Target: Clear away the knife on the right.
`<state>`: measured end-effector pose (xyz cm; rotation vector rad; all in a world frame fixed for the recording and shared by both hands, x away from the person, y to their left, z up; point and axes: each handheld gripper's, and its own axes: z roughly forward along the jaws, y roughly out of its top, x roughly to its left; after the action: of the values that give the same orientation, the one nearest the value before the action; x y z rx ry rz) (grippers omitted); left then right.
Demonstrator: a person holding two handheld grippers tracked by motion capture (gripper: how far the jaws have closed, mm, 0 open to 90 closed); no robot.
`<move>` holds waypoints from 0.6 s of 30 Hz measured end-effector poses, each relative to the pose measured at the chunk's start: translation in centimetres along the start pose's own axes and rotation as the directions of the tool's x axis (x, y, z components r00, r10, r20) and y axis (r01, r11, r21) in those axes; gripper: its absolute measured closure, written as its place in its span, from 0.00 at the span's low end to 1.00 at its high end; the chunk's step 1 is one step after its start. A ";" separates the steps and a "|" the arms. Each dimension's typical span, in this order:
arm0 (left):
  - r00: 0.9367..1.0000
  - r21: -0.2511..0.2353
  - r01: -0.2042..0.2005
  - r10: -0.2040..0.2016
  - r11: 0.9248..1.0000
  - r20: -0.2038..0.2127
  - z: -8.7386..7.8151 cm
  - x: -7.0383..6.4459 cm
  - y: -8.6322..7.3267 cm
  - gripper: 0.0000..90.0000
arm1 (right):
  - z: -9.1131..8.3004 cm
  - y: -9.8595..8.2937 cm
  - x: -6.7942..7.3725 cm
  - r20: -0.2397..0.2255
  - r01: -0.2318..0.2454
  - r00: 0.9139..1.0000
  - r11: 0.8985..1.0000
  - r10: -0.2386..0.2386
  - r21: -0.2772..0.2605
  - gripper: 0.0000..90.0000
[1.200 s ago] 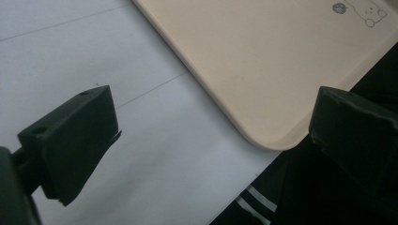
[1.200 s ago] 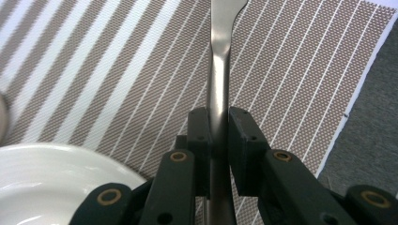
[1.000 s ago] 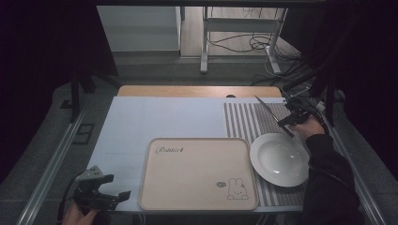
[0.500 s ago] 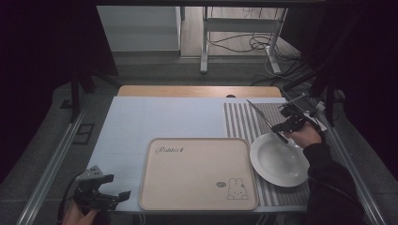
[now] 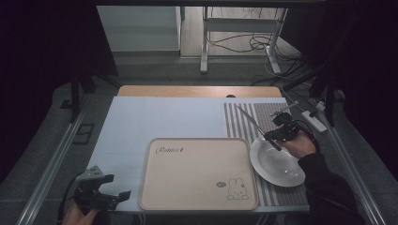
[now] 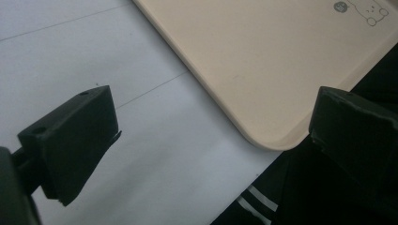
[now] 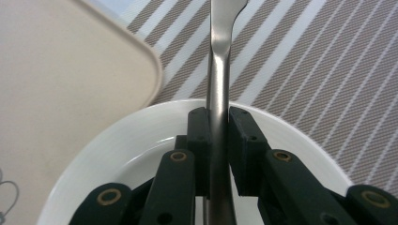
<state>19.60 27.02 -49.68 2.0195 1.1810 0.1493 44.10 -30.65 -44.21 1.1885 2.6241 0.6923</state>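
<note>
Where the right tool clamps it, slim steel utensil.

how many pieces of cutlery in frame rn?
1. A metal utensil is clamped upright between the right gripper fingers, above the white plate's far rim, over the striped mat. Its head is cut off, so fork or spoon is unclear.

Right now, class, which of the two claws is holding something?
The right claw, over the white plate, is shut on a metal utensil handle; the left claw is open.
</note>
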 end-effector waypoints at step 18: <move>1.000 0.003 -0.003 0.003 1.000 -0.001 0.0 0.0 0.0 0.02 | -0.3 -0.6 5.8 -0.054 0.071 0.996 0.997 -0.073 -0.027 0.89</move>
<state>19.64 26.99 -49.66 2.0241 1.1798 0.1494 39.79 -26.76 -44.08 1.0771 2.6800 0.7523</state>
